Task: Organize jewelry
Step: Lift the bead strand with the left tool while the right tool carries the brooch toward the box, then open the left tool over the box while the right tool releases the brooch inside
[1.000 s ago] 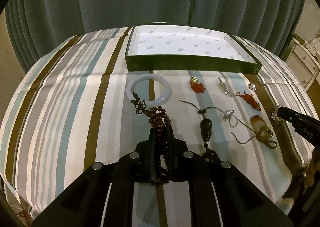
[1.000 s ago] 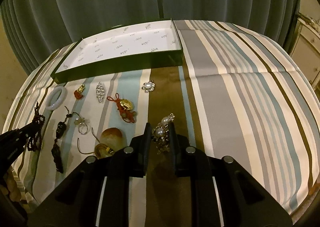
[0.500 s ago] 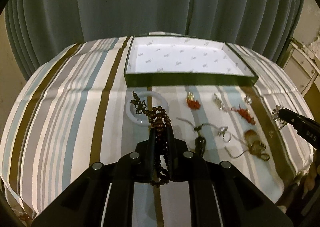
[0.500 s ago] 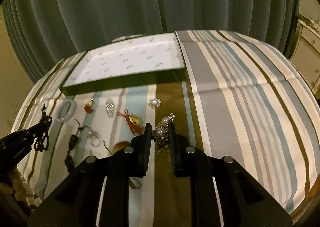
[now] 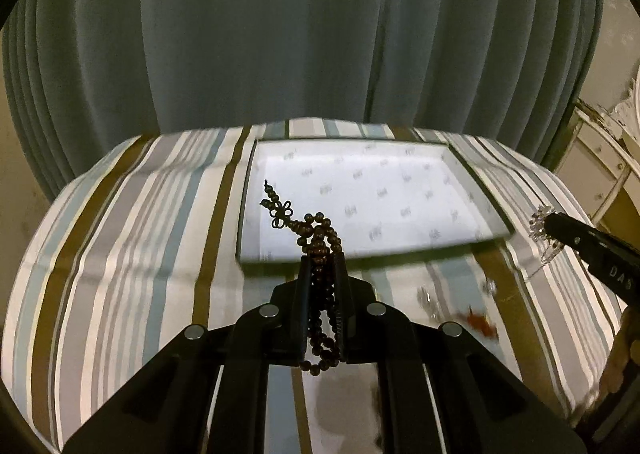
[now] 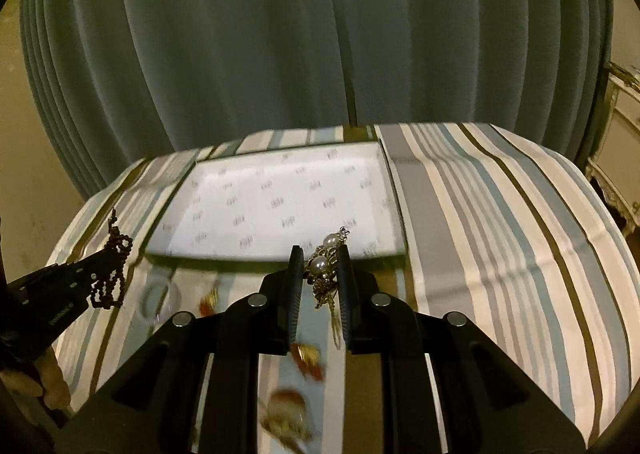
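Note:
My left gripper (image 5: 322,259) is shut on a dark brown bead bracelet (image 5: 316,234) with a knotted tassel, held in the air at the near edge of the shallow white-lined box (image 5: 360,190). My right gripper (image 6: 319,252) is shut on a gold pearl brooch (image 6: 325,260), held above the box's near edge (image 6: 280,210). Each gripper shows in the other view: the right one (image 5: 540,224), the left one (image 6: 114,250). Below lie a white bangle (image 6: 156,296) and red and amber pieces (image 6: 306,358), blurred.
The table wears a striped cloth (image 5: 120,254) in white, blue, grey and brown. A grey-green curtain (image 5: 300,34) hangs right behind it. A white cabinet (image 5: 600,166) stands at the far right. Small silver and red pieces (image 5: 476,322) lie on the cloth.
Both grippers have risen off the cloth and moved forward toward the box, carrying the bead bracelet and the pearl brooch. The jewelry left on the cloth now sits lower in both views.

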Demonstrator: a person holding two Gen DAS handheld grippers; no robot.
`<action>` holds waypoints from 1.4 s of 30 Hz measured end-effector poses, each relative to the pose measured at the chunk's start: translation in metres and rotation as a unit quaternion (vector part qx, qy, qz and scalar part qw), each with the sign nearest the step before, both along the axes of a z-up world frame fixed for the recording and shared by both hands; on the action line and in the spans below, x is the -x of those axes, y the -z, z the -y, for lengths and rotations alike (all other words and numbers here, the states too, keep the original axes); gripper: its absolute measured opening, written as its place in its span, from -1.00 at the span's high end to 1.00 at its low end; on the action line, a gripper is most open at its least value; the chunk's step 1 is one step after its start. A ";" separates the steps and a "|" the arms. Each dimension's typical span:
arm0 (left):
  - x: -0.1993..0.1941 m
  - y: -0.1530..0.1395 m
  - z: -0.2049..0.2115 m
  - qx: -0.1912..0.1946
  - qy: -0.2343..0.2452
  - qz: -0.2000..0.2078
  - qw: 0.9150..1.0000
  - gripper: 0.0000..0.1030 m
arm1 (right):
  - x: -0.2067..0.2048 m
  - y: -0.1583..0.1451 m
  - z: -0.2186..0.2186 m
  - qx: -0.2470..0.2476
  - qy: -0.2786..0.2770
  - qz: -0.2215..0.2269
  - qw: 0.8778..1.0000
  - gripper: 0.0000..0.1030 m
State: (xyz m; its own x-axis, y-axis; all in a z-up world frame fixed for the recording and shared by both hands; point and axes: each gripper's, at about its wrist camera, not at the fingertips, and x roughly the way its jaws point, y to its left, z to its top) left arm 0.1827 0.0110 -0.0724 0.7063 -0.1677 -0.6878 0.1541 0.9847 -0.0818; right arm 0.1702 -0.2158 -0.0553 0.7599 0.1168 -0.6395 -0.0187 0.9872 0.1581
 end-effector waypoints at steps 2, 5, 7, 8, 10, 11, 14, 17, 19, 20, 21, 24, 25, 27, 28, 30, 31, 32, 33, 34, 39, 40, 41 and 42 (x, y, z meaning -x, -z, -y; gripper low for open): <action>-0.018 -0.002 0.000 0.004 -0.002 0.001 1.000 0.78 | -0.016 -0.003 -0.003 -0.005 0.000 0.002 1.000 0.68; -0.047 -0.004 0.004 0.005 -0.005 0.007 1.000 0.79 | -0.043 -0.006 -0.010 -0.005 -0.001 0.007 1.000 0.68; -0.063 0.000 0.007 0.007 -0.003 0.006 1.000 0.79 | -0.058 -0.003 -0.010 -0.006 0.000 0.004 1.000 0.68; -0.072 0.004 0.009 0.007 -0.003 0.001 1.000 0.78 | -0.066 0.000 -0.010 -0.006 0.000 0.001 1.000 0.68; -0.085 0.014 0.013 0.003 -0.003 -0.009 1.000 0.79 | -0.081 0.010 -0.011 -0.003 0.001 -0.010 1.000 0.68; -0.093 0.021 0.014 -0.001 -0.003 -0.017 1.000 0.79 | -0.087 0.016 -0.011 -0.001 0.002 -0.018 1.000 0.68; -0.109 0.045 0.017 -0.010 -0.007 -0.044 0.999 0.79 | -0.104 0.037 -0.009 0.000 0.006 -0.046 0.999 0.68; -0.117 0.062 0.017 -0.018 -0.008 -0.062 0.998 0.78 | -0.114 0.054 -0.008 0.011 0.009 -0.068 0.998 0.68; -0.121 0.069 0.018 -0.022 -0.006 -0.069 0.997 0.78 | -0.118 0.063 -0.007 0.014 0.010 -0.080 0.997 0.68; -0.123 0.073 0.019 -0.024 -0.005 -0.073 0.997 0.78 | -0.119 0.066 -0.007 0.015 0.011 -0.085 0.996 0.67; -0.124 0.077 0.020 -0.024 -0.003 -0.077 0.997 0.78 | -0.121 0.070 -0.006 0.017 0.012 -0.089 0.996 0.67; -0.125 0.082 0.021 -0.030 -0.004 -0.075 0.997 0.75 | -0.125 0.077 -0.005 0.019 0.014 -0.099 0.995 0.66; -0.126 0.082 0.022 -0.036 -0.002 -0.073 0.997 0.74 | -0.126 0.078 -0.005 0.019 0.014 -0.100 0.995 0.64; -0.125 0.083 0.023 -0.045 -0.004 -0.069 0.997 0.60 | -0.125 0.080 -0.005 0.019 0.016 -0.100 0.995 0.54; -0.125 0.083 0.023 -0.047 -0.006 -0.069 0.997 0.43 | -0.125 0.079 -0.005 0.018 0.017 -0.099 0.995 0.32; -0.125 0.082 0.021 -0.041 -0.006 -0.070 0.997 0.31 | -0.123 0.075 -0.005 0.020 0.022 -0.090 0.996 0.16; -0.124 0.082 0.021 -0.041 -0.006 -0.070 0.997 0.21 | -0.122 0.073 -0.004 0.020 0.022 -0.087 0.996 0.16; -0.123 0.081 0.021 -0.043 -0.007 -0.066 0.997 0.08 | -0.122 0.071 -0.004 0.020 0.022 -0.084 0.996 0.15; -0.122 0.079 0.021 -0.045 -0.009 -0.062 0.997 0.04 | -0.121 0.067 -0.003 0.020 0.022 -0.080 0.996 0.12; -0.120 0.077 0.021 -0.047 -0.009 -0.057 0.997 -0.03 | -0.120 0.065 -0.002 0.020 0.023 -0.077 0.997 0.10; -0.111 0.064 0.018 -0.041 -0.013 -0.049 0.998 -0.23 | -0.108 0.052 -0.001 0.020 0.023 -0.068 0.997 0.09; -0.107 0.061 0.018 -0.041 -0.014 -0.048 0.998 -0.27 | -0.105 0.050 -0.001 0.021 0.023 -0.067 0.997 0.09; -0.102 0.058 0.017 -0.041 -0.014 -0.048 0.998 -0.30 | -0.100 0.047 -0.002 0.022 0.022 -0.066 0.997 0.09; -0.098 0.056 0.016 -0.041 -0.015 -0.048 0.998 -0.31 | -0.095 0.045 -0.002 0.023 0.020 -0.065 0.997 0.09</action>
State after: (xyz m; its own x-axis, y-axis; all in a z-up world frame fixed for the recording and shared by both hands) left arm 0.2802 -0.0053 -0.1285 0.6402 -0.0886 -0.7631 0.1200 0.9927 -0.0147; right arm 0.2654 -0.2138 -0.1005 0.6735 0.0560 -0.7371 0.0394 0.9930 0.1114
